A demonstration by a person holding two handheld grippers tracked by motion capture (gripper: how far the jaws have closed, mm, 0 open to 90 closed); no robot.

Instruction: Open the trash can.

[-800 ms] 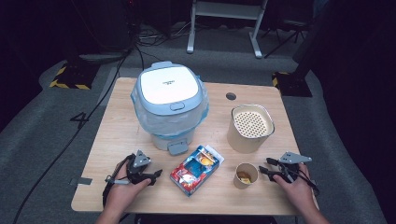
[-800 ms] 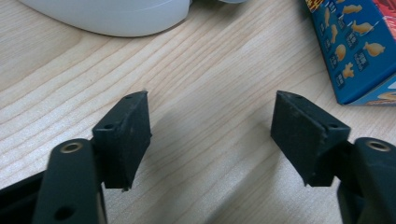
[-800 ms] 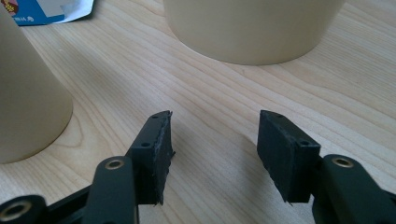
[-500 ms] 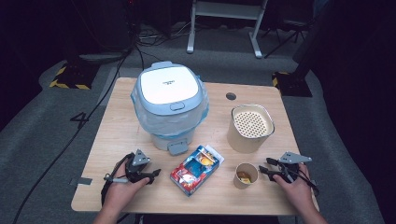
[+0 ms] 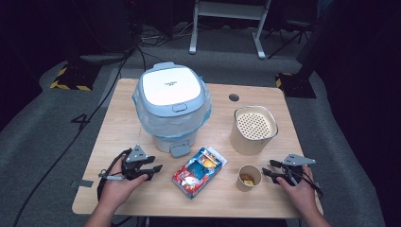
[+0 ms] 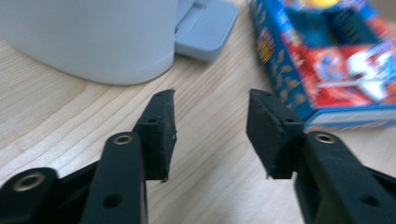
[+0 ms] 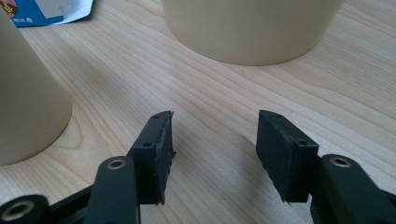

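A white and pale-blue lidded bin [image 5: 172, 108] with a plastic liner stands at the middle of the wooden table [image 5: 123, 123]; its foot pedal [image 6: 205, 29] faces me. In front of it lies a blue and red snack box [image 5: 198, 171] [image 6: 334, 60]. A small beige cup [image 5: 248, 177] [image 7: 25, 98] with something in it sits right of the box. Behind it stands a larger cream container [image 5: 253, 129] [image 7: 252, 28] with a perforated top. My left gripper [image 5: 153, 169] [image 6: 210, 133] rests open on the table left of the box. My right gripper [image 5: 268, 168] [image 7: 215, 149] is open just right of the small cup, nothing between its jaws.
A round hole [image 5: 233, 97] is in the table behind the cream container. Black cables [image 5: 108, 94] run over the grey floor at the left, and a white metal stand [image 5: 227, 23] is beyond the table. Yellow-black tape [image 5: 71, 80] marks the floor at the far left.
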